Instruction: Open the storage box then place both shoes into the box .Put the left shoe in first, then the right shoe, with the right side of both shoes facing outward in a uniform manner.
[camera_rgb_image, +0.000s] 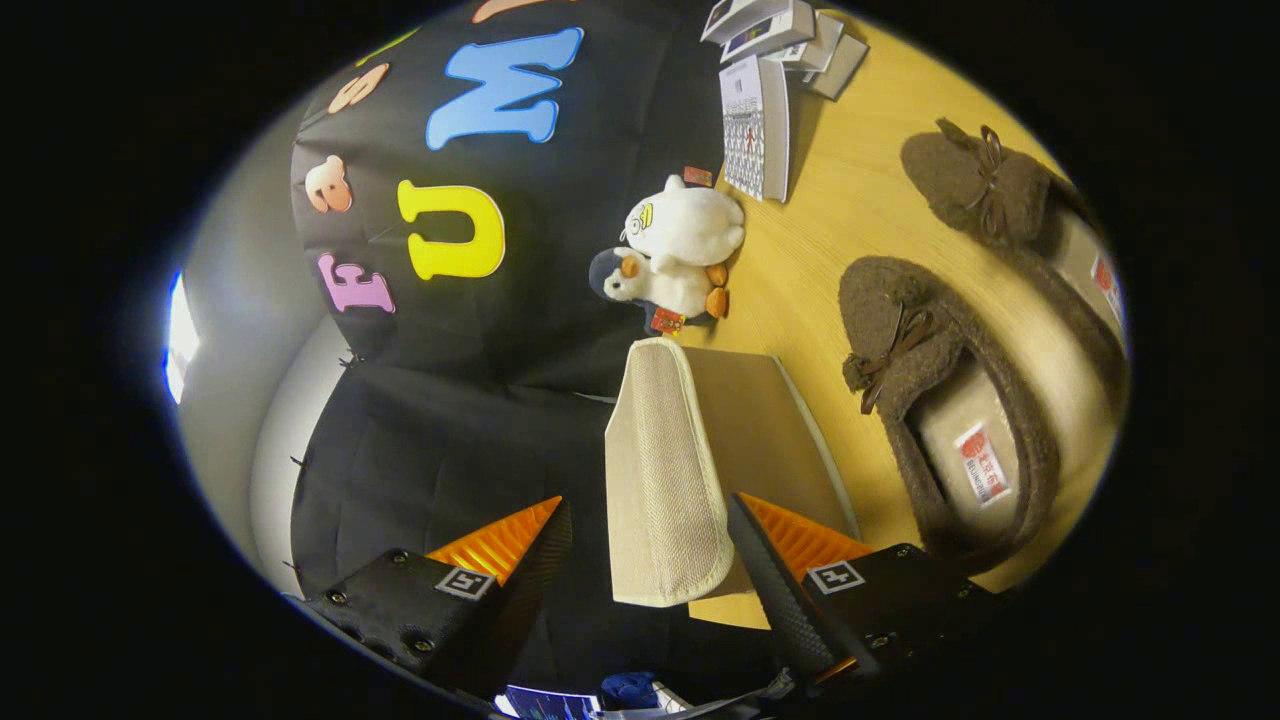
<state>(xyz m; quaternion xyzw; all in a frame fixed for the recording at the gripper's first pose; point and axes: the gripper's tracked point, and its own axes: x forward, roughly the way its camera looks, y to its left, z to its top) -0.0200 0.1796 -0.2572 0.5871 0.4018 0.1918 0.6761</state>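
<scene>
While the storage box stands on the worktop with its lid not visibly opened, your tool straddles the box's mesh-textured near end, one finger on each side of it; the fingers stand apart, and you cannot tell from this view whether either one actually touches the fabric, so no firm grip can be claimed. Both shoes lie outside the box on the worktop: the nearer shoe, a brown fleece moccasin with a bow and a labelled insole, rests just beside the box, and the farther shoe lies beyond it, close to its partner but apart from the box. A pair of plush toys sits just beyond the far end of the box, against the booth wall, and a stack of small cartons stands farther off on the worktop. Judged from this arrangement, the task is at its first step: the box has yet to be opened, and neither the left shoe nor the right shoe has been placed. Which shoe is the left cannot be settled with confidence in this tilted view, so you should confirm it before picking.
</scene>
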